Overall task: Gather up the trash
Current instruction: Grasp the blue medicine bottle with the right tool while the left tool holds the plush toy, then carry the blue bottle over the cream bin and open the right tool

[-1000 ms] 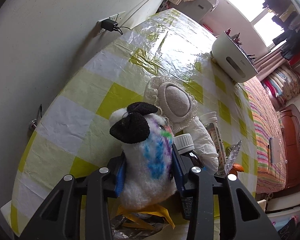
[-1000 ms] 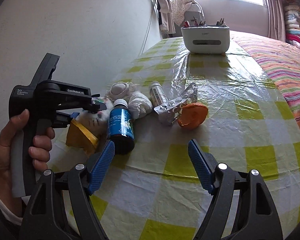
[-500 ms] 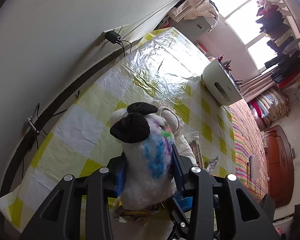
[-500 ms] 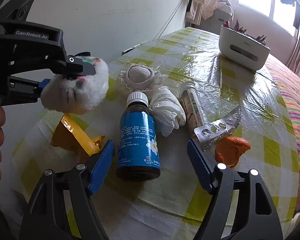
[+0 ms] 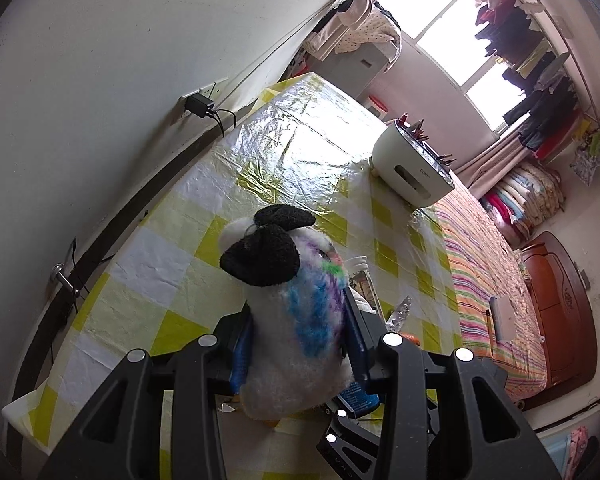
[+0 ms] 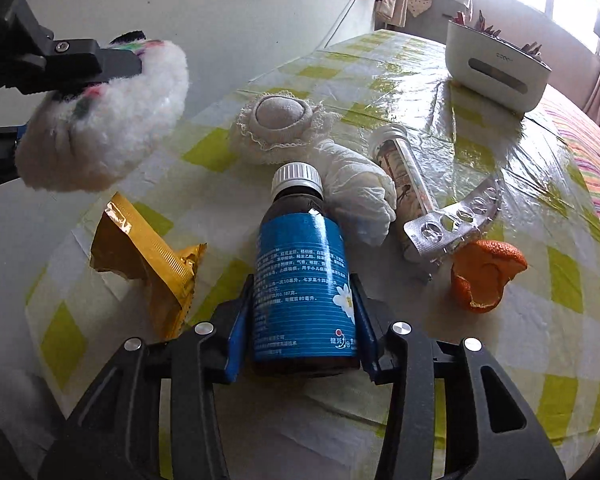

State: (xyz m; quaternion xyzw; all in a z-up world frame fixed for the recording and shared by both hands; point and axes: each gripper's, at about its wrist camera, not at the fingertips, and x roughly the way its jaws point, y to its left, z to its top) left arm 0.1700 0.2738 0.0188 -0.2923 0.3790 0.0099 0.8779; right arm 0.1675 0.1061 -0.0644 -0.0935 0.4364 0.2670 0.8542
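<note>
My left gripper (image 5: 298, 344) is shut on a white plush toy (image 5: 292, 312) with a black bow and blue-purple marks, held above the table; it also shows in the right wrist view (image 6: 104, 136). My right gripper (image 6: 300, 320) is closed around a brown medicine bottle (image 6: 302, 276) with a blue label and white cap, lying on the table. Beside it lie a gold wrapper (image 6: 148, 256), a white glove (image 6: 360, 196), a clear tube (image 6: 404, 172), an empty blister pack (image 6: 452, 224) and an orange peel (image 6: 484, 276).
The table has a yellow-checked plastic cloth (image 6: 540, 360) and stands against a wall (image 5: 100, 60). A lace-trimmed pincushion (image 6: 280, 120) lies behind the bottle. A white bin (image 6: 496, 64) stands at the far end. A striped bed (image 5: 492, 280) lies to the right.
My left gripper lifted the plush toy higher off the table. My right gripper moved forward to the bottle and closed its fingers on its sides.
</note>
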